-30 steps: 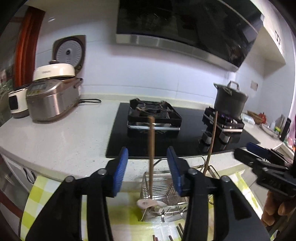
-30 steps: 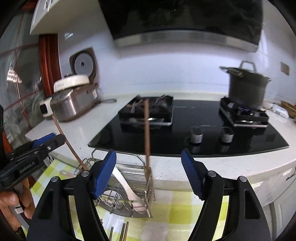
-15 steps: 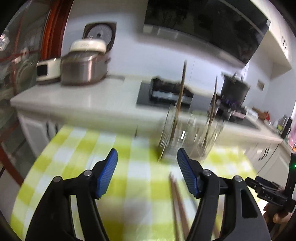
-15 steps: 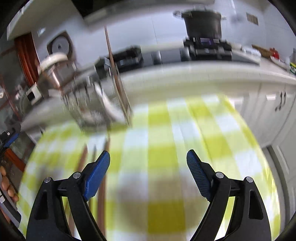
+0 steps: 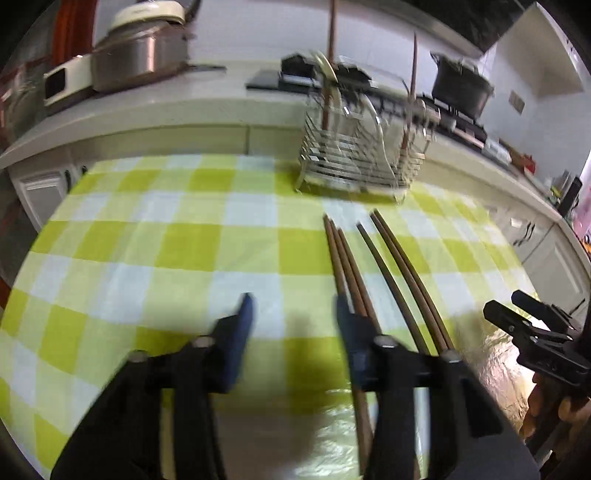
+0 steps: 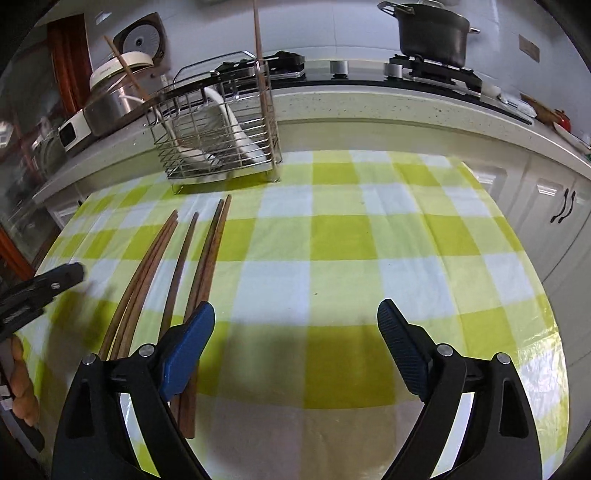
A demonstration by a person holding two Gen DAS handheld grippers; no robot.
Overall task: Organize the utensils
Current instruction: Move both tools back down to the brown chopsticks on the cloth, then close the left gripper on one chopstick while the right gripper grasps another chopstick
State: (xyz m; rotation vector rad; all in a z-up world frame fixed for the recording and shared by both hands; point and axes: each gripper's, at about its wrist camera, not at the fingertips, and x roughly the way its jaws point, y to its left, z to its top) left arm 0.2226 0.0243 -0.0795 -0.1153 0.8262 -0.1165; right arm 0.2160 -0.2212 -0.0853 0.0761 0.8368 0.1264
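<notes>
On the green-and-white checked tablecloth (image 6: 332, 236), five wooden chopsticks (image 6: 177, 266) are laid roughly parallel, tips pointed toward the wire utensil rack (image 6: 218, 147). At far left of the right wrist view, the left gripper (image 5: 293, 314) is seen low over the cloth, its jaws spread and nothing held; in its own view the leftmost pair of sticks passes just beside and under its right finger. Next come the chopsticks themselves: a pair touching each other, a single one, then another pair, all apart from the rack. Behind them the rack is stood at the table's far edge, with two chopsticks already upright in it and a white spoon (image 6: 229, 125) leaned inside. Farther right, the right gripper (image 6: 295, 332) is held open over bare cloth, empty, its left finger overlapping the near ends of the rightmost pair.

The sticks are judged to be light, stiff, thin and smooth, so they are likely to roll or slip on the glossy cloth cover; a grip near mid-length, across the shaft, would probably be steadiest, taken one stick at a time since the pairs lie touching. The neighbouring sticks may be nudged by a descending finger. Beyond the table, a rice cooker (image 6: 110, 96), a stove and a dark pot (image 6: 432, 33) are set on the counter, well clear.
</notes>
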